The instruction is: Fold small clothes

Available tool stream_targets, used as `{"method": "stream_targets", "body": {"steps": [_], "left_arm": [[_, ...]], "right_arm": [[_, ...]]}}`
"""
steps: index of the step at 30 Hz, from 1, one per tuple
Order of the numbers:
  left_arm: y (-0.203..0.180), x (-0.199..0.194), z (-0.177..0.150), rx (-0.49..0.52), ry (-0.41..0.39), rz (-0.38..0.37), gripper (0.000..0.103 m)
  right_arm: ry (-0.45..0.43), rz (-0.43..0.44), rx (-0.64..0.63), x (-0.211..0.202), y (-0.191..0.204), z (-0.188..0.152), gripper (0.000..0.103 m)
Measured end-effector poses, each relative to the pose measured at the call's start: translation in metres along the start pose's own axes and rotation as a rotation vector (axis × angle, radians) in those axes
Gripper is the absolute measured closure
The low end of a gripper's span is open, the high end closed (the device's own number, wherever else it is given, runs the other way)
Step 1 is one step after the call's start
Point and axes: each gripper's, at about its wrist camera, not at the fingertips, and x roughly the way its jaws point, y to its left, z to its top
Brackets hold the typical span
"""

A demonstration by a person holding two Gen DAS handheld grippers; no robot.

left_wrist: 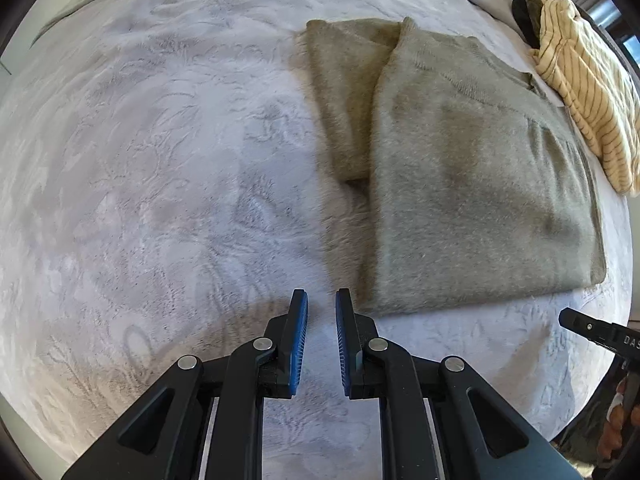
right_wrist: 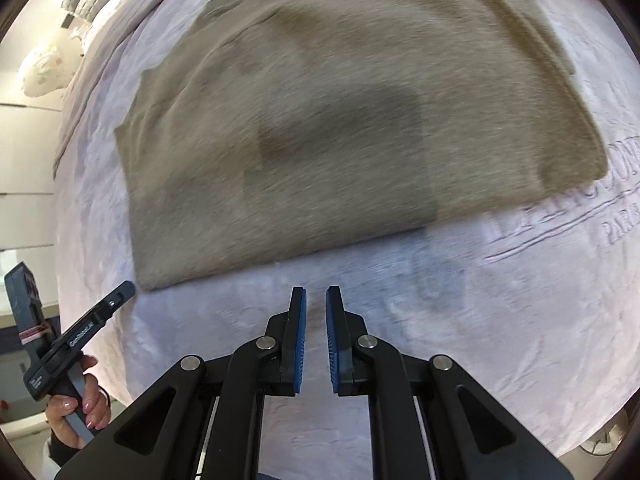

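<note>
A grey-olive sweater (left_wrist: 472,184) lies folded flat on a pale plush blanket (left_wrist: 160,160), one sleeve laid out to its left. My left gripper (left_wrist: 321,300) hovers just off the sweater's near left corner, its blue pads almost together with nothing between them. In the right wrist view the sweater (right_wrist: 340,128) fills the upper half, blurred by motion. My right gripper (right_wrist: 316,298) hangs over bare blanket below the sweater's near edge, shut and empty. The left gripper (right_wrist: 120,294) shows there beside that corner, held by a hand (right_wrist: 80,408). The right gripper's tip (left_wrist: 580,322) enters at the left wrist view's right edge.
A cream striped garment (left_wrist: 580,92) lies bunched beyond the sweater at the far right, over a dark object (left_wrist: 524,16). The blanket carries embossed lettering (right_wrist: 600,208) to the right of the sweater. A white lump (right_wrist: 42,70) sits off the bed's left side.
</note>
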Motion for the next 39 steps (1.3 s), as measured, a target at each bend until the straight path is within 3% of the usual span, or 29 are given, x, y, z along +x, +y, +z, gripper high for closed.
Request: {"method": "stream_targets", "body": {"steps": [1,2,3,7,10,12,13,24,29,34,39], "left_arm": [[0.002,-0.001,-0.001,0.0,0.001,0.002,0.075],[0.003,-0.001,-0.002,-0.003,0.002,0.005,0.024],[0.007,-0.005,-0.004,-0.018,-0.01,0.024,0.001],[0.012,-0.015,-0.007,-0.016,-0.048,0.032,0.001],[0.017,-0.015,-0.007,-0.027,-0.039,0.041,0.001],[0.019,-0.014,-0.007,-0.028,-0.038,0.065,0.001],[0.021,-0.014,-0.007,-0.031,-0.041,0.079,0.001],[0.037,0.001,0.003,-0.053,-0.001,0.069,0.001],[0.044,0.008,0.004,-0.078,0.026,-0.004,0.001],[0.057,0.007,0.014,-0.119,0.005,-0.062,0.001],[0.061,0.013,0.034,-0.135,-0.011,-0.14,0.001]], "right_arm": [[0.002,0.002,-0.006,0.001,0.004,-0.001,0.092],[0.004,0.003,-0.01,0.0,0.005,-0.001,0.092],[0.006,0.006,-0.013,0.001,0.007,-0.002,0.092],[0.012,0.01,-0.021,0.001,0.01,-0.006,0.09],[0.017,0.013,-0.019,-0.001,0.008,-0.008,0.079],[0.012,0.013,-0.016,-0.002,0.008,-0.011,0.056],[0.007,0.015,-0.015,-0.002,0.009,-0.012,0.052],[0.029,0.119,0.064,0.014,0.013,-0.022,0.045],[0.048,0.263,0.111,0.026,0.013,-0.023,0.045],[0.028,0.478,0.23,0.048,0.01,-0.014,0.045],[0.001,0.617,0.365,0.078,0.003,-0.006,0.045]]}}
